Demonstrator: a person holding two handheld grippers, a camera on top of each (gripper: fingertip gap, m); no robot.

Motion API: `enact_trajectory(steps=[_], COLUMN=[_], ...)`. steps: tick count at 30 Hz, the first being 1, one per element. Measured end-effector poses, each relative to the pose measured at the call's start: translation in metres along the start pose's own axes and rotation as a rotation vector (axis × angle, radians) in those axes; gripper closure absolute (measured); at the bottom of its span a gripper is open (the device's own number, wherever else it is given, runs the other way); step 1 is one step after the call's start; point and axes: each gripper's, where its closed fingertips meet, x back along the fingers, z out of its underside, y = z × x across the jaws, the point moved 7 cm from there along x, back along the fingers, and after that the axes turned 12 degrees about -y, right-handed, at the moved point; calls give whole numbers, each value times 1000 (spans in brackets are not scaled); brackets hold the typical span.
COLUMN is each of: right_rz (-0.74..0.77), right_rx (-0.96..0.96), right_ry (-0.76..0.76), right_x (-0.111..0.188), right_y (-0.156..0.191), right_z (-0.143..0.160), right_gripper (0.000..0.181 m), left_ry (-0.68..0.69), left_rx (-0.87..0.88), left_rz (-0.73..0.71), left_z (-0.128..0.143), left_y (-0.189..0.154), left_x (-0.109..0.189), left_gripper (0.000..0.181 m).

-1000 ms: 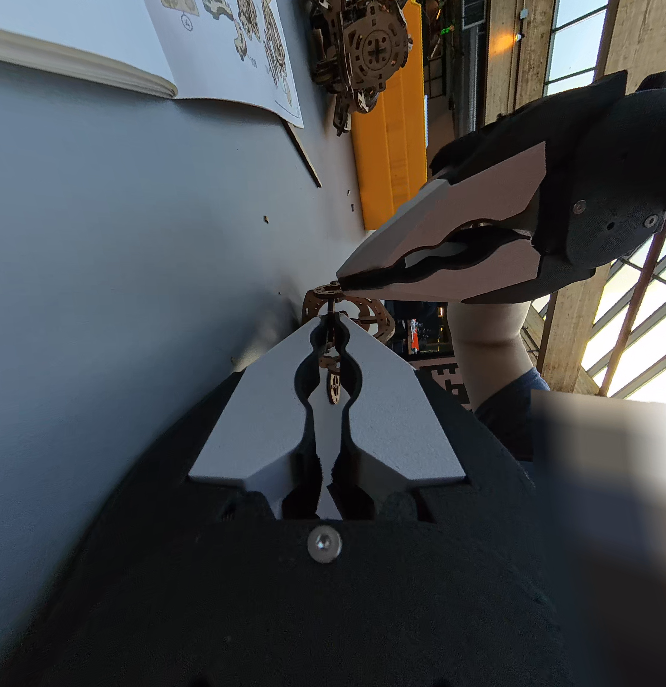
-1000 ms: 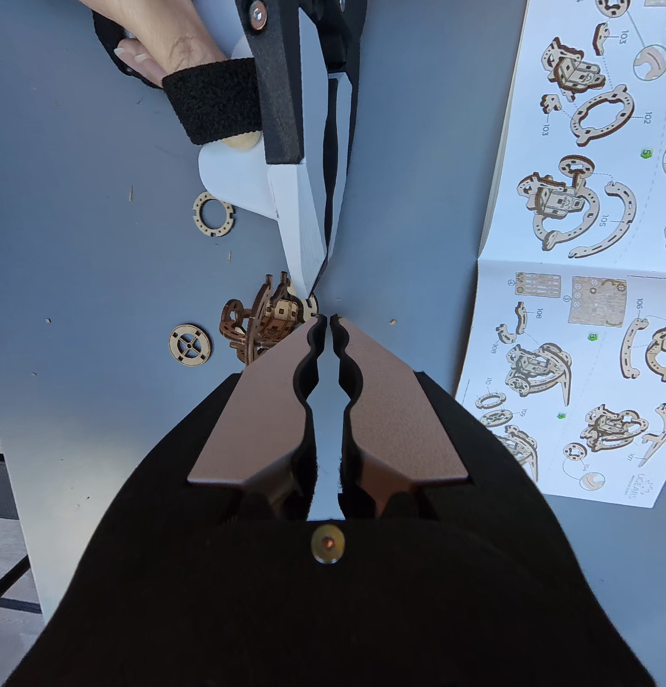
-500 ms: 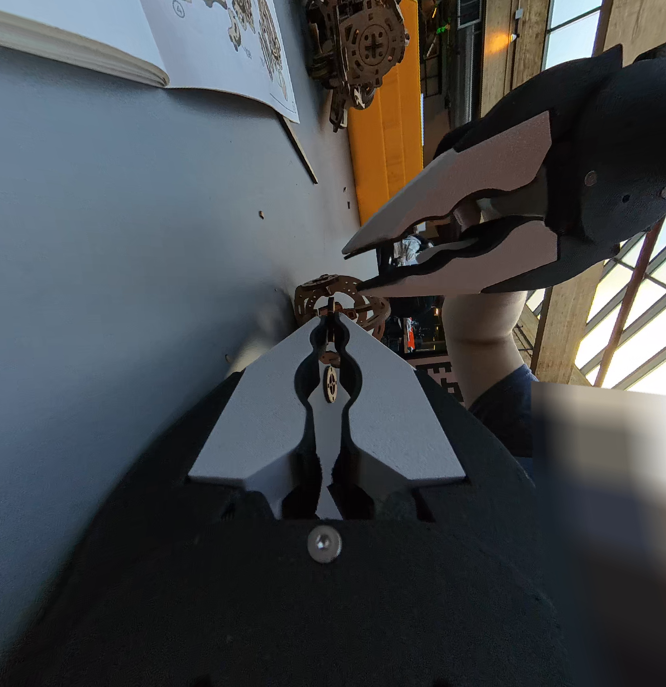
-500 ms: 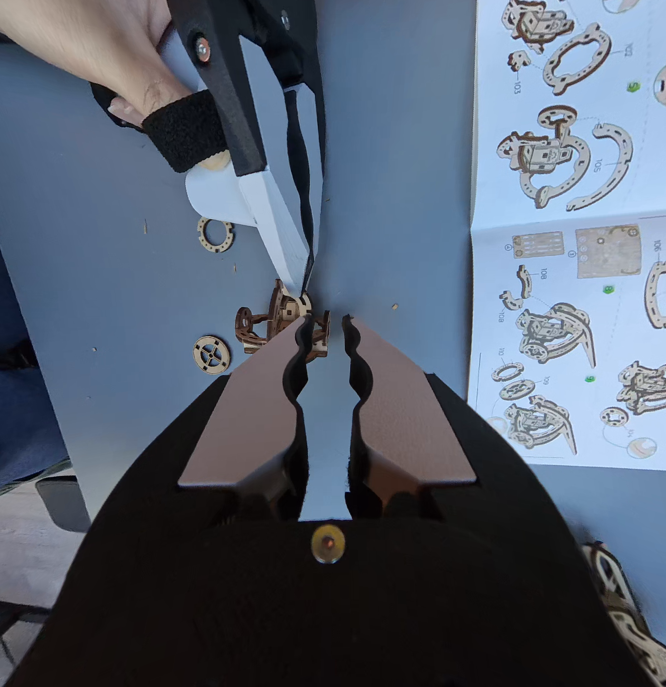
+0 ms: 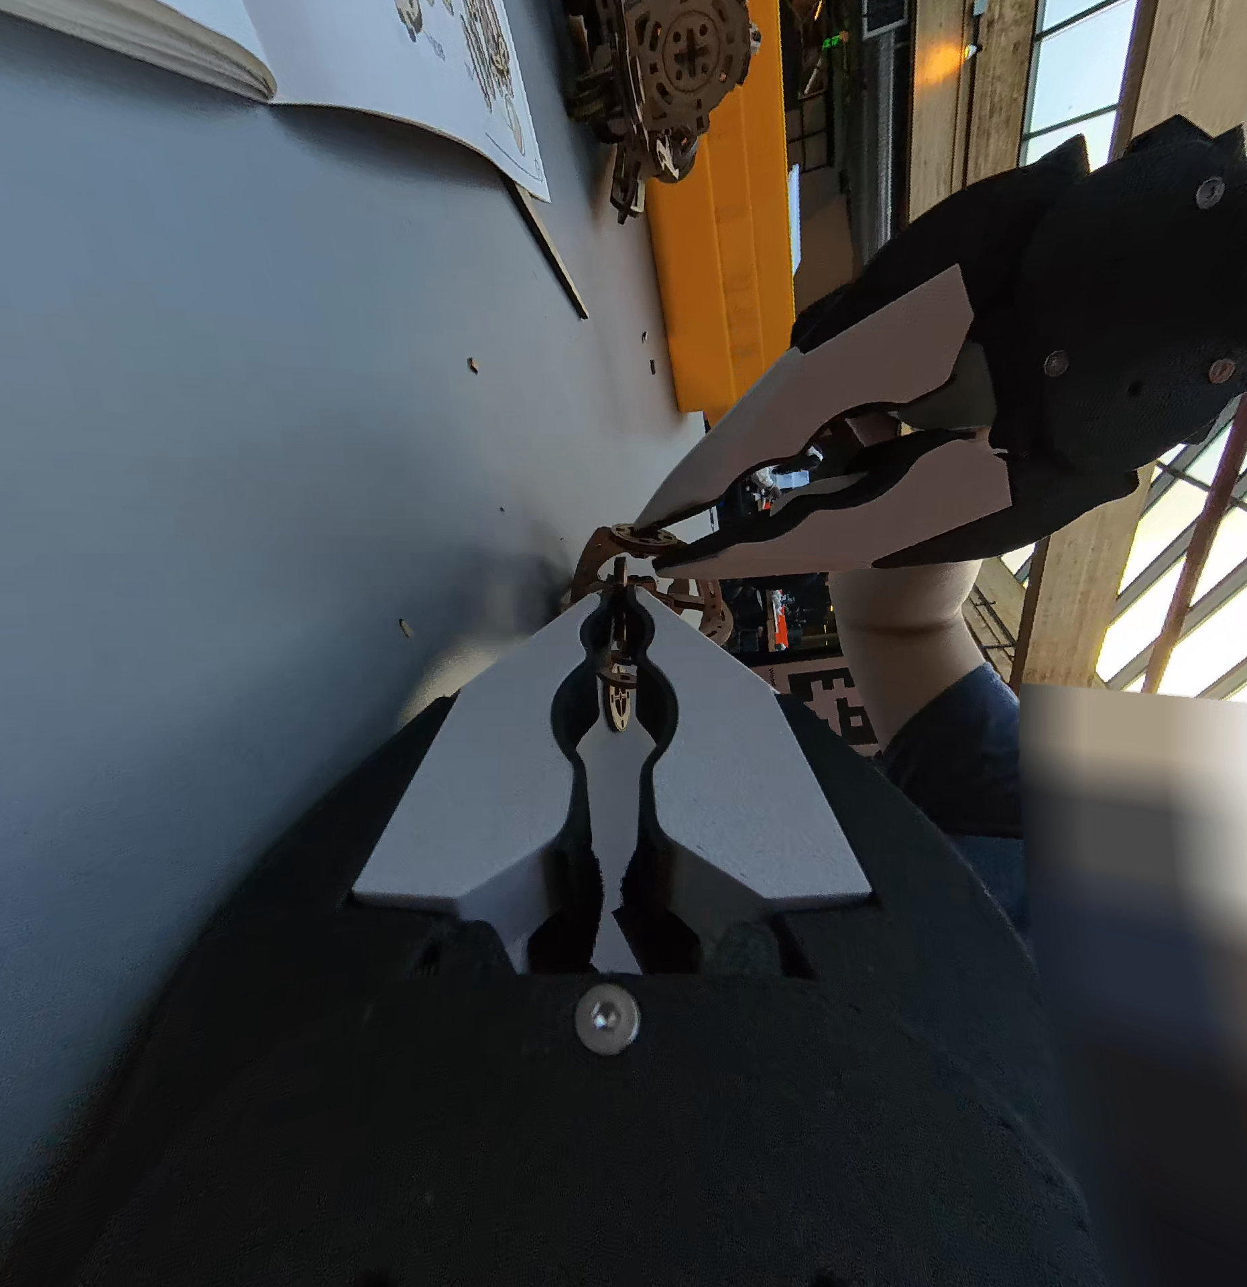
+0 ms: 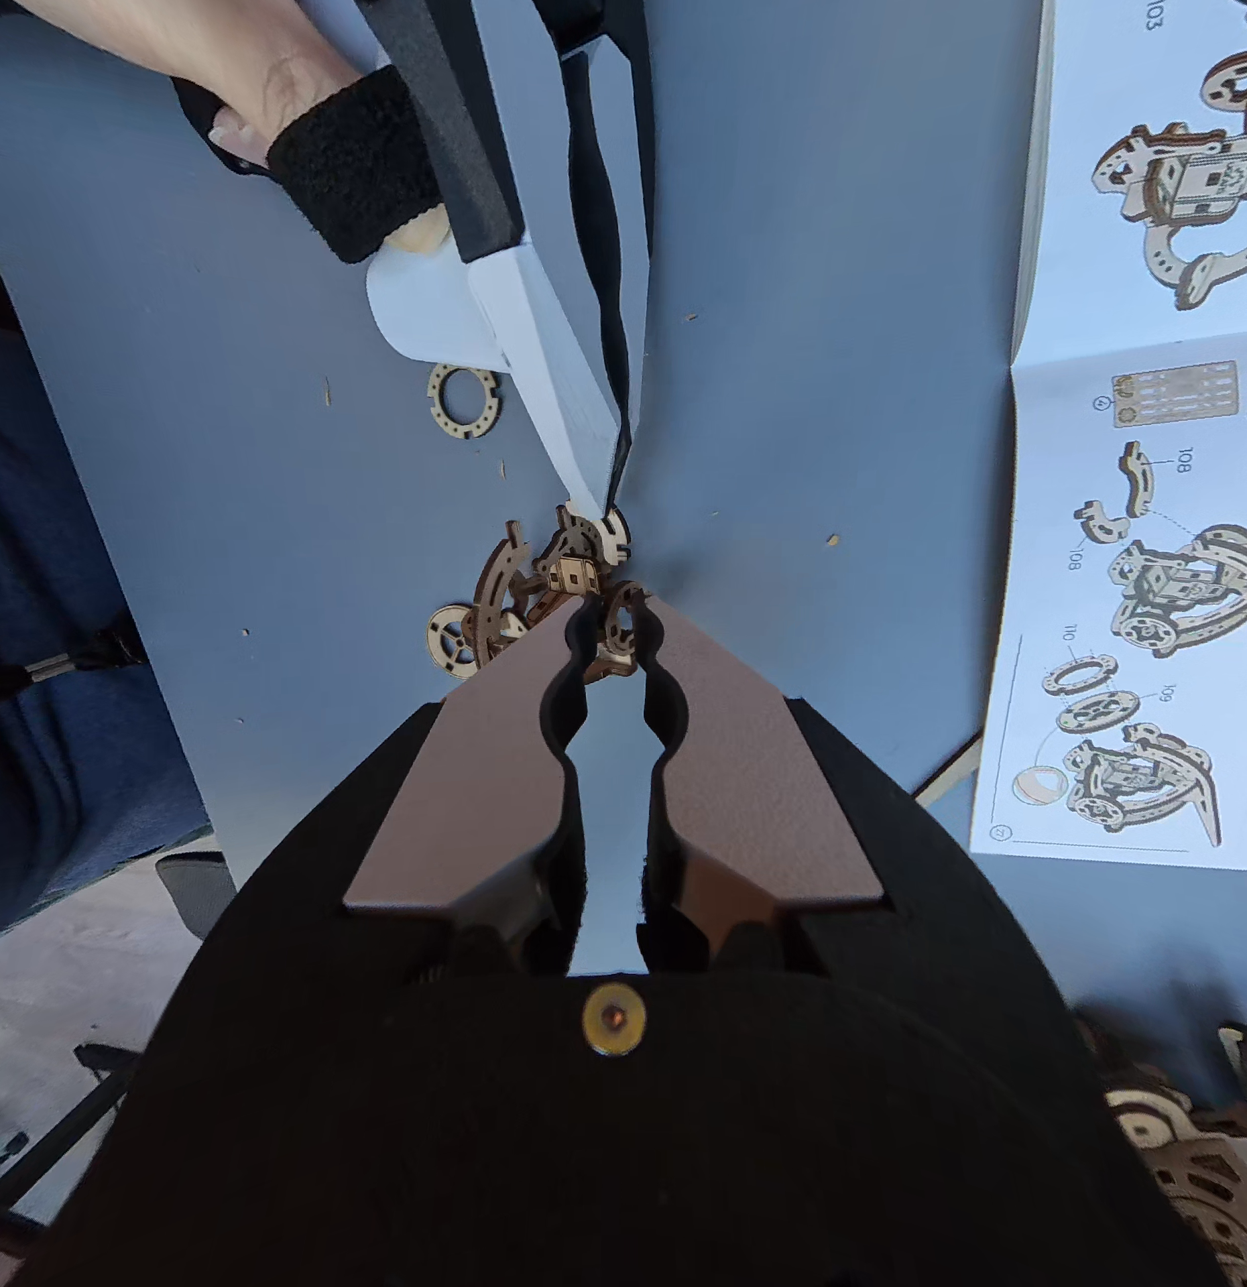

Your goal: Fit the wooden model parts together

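Grey-blue matte table top (image 6: pixel 850 278) carries the work, with loose wood chips scattered over it. Small laser-cut brown wooden model assembly (image 6: pixel 537 592) sits near the table's left edge, which runs diagonally down the left of the right wrist view; dark blue seating and floor lie beyond that edge. White-fingered left gripper (image 6: pixel 610 512) comes in from the far side, jaws closed on a thin upright tab of the assembly; in its own view (image 5: pixel 621 592) a small wooden piece shows pinched between the tips. Brown-fingered right gripper (image 6: pixel 617 599) has its jaws narrowly parted around a small ring-shaped part at the assembly's near side; whether both tips press it cannot be told. From the left wrist view the right gripper's (image 5: pixel 645 550) tips meet a flat wooden disc on top of the assembly.

Two loose pieces lie on the table towards its left edge: a pale notched wooden ring (image 6: pixel 464 402) beside the left gripper's white body, and a spoked wooden wheel disc (image 6: pixel 452 648) just beside the assembly. Open white instruction booklet (image 6: pixel 1129 557) with printed diagrams covers the right side, well apart from the assembly, leaving bare table between. A larger dark wooden gear model (image 5: pixel 662 76) stands beyond the booklet
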Motion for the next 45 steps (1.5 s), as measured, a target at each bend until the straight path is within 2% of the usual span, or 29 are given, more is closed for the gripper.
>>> enact_trajectory(steps=[8,21,38,45], right_rz=[49,79,135,146], right_rx=[40,16,83,118], right_ry=[-53,-119,-80,-56], right_x=[6,9,7,4], right_y=[10,10,16,19], right_z=[11,19,17,16], right_gripper=[178,178,177,167], left_ry=[30,-10,-14,-20], left_rx=[-56,-184,-170,-160], left_rz=[3,-66,-58,-62], left_z=[9,13,13,11], left_y=[-9,-17,-18,-17], left_x=[-10,-18,-17,-17], left_gripper=[181,181,181,181])
